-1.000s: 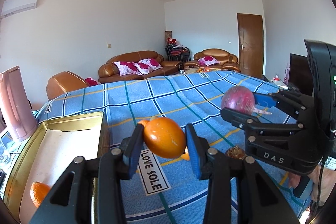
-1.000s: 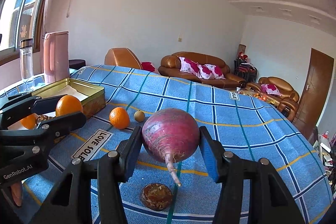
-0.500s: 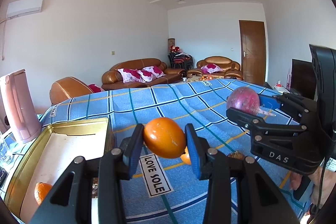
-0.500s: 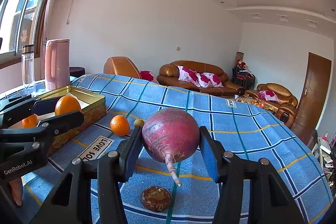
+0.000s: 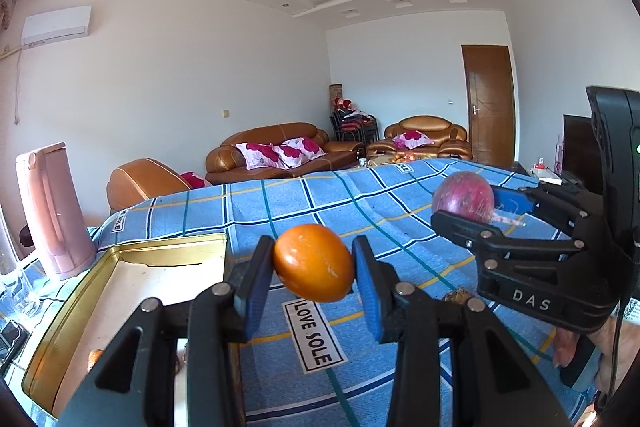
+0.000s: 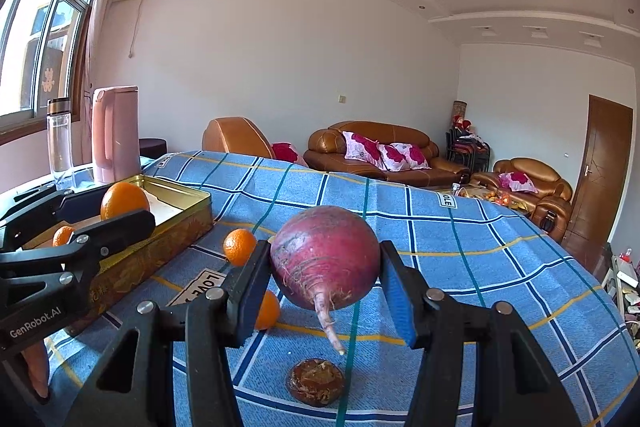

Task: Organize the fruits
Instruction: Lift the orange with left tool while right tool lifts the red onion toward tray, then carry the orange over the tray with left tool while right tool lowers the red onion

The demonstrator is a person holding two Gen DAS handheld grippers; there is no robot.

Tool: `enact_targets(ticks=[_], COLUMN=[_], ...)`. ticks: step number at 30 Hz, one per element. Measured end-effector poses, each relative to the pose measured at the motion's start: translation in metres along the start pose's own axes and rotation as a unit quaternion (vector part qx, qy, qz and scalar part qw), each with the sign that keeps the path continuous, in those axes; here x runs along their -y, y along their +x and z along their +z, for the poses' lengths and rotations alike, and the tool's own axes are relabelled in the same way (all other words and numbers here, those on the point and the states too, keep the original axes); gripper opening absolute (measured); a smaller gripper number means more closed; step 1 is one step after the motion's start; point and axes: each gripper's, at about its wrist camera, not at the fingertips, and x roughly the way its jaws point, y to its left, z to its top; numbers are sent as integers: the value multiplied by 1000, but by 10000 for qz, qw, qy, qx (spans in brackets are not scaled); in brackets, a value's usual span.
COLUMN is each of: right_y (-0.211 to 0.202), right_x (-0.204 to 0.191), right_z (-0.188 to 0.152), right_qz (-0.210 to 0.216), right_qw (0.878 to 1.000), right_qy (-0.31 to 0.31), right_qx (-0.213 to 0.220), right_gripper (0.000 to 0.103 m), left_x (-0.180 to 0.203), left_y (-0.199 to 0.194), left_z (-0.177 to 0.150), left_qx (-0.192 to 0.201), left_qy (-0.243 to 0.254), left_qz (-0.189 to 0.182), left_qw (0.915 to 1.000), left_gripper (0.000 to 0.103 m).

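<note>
Glossy oval orange (image 5: 314,268) pinched in left claw (image 5: 312,281), rough purple radish (image 6: 325,263) clamped in right claw (image 6: 324,285)

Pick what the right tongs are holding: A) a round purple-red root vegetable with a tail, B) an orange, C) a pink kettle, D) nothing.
A: the right tongs are clamped on the purple-red root vegetable, its thin root hanging down above the blue checked cloth.
</note>
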Motion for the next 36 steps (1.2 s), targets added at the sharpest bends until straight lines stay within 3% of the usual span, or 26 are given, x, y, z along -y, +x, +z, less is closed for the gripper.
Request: enact_targets(ticks=[36], right_y=[6], right_x=[-80], right_z=[21], right_qz=[707], right_qw=[9966], right_qy=[-433], right_qx=[2], right_gripper=[55], left_x=[-64], left_y=[-24], left_z=[-5], left_qx=[-161], left_qy=[-464], left_qz=[658], left_qw=[9966], left_gripper=[42])
